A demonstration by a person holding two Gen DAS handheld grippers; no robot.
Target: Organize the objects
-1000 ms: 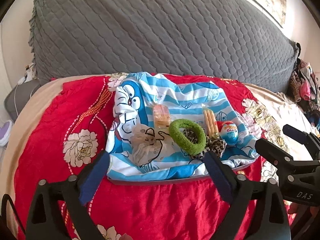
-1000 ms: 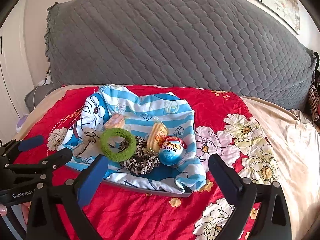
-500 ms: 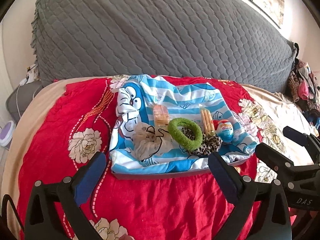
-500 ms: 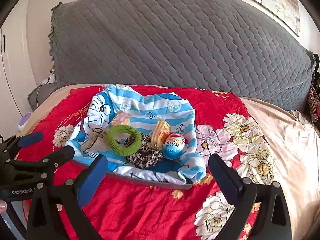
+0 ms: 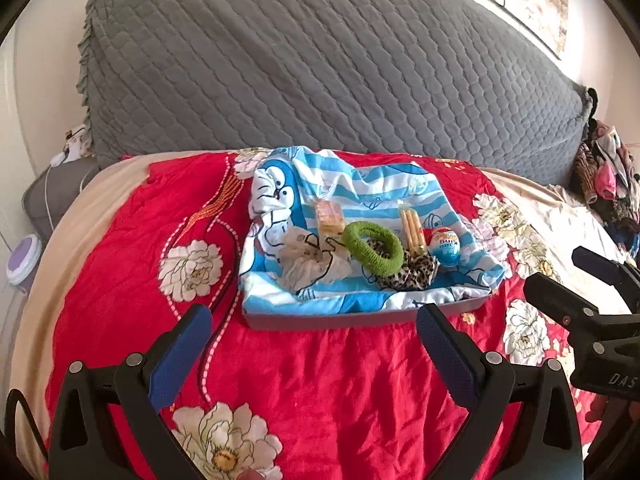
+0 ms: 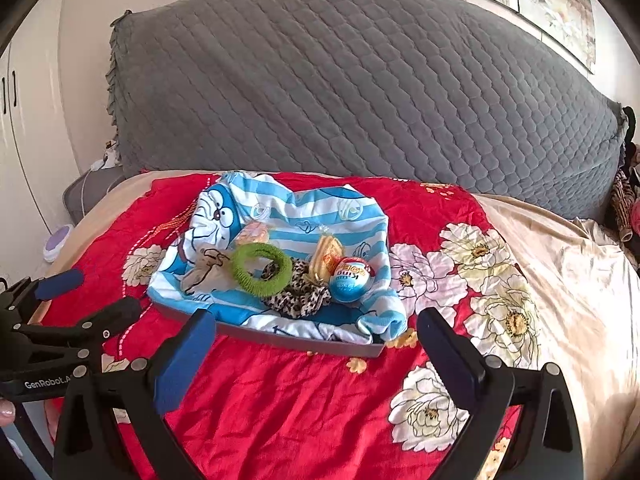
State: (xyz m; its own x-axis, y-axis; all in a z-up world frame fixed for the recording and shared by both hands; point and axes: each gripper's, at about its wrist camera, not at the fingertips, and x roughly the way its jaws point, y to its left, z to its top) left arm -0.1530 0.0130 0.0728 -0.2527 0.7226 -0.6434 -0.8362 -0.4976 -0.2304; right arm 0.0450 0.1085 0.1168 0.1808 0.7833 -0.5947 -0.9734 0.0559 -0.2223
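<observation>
I hold my left tool [image 5: 310, 336] and right tool [image 6: 316, 338] apart and empty above the bed [image 6: 280, 408], short of the tray [image 6: 304, 344] with the green scrunchie [image 6: 262, 269].

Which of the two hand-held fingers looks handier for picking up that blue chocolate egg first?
The right gripper, probably. The chocolate egg lies at the tray's right end, almost straight ahead of its open fingers; from the left gripper, also open, it sits further right, past the green scrunchie.
</observation>
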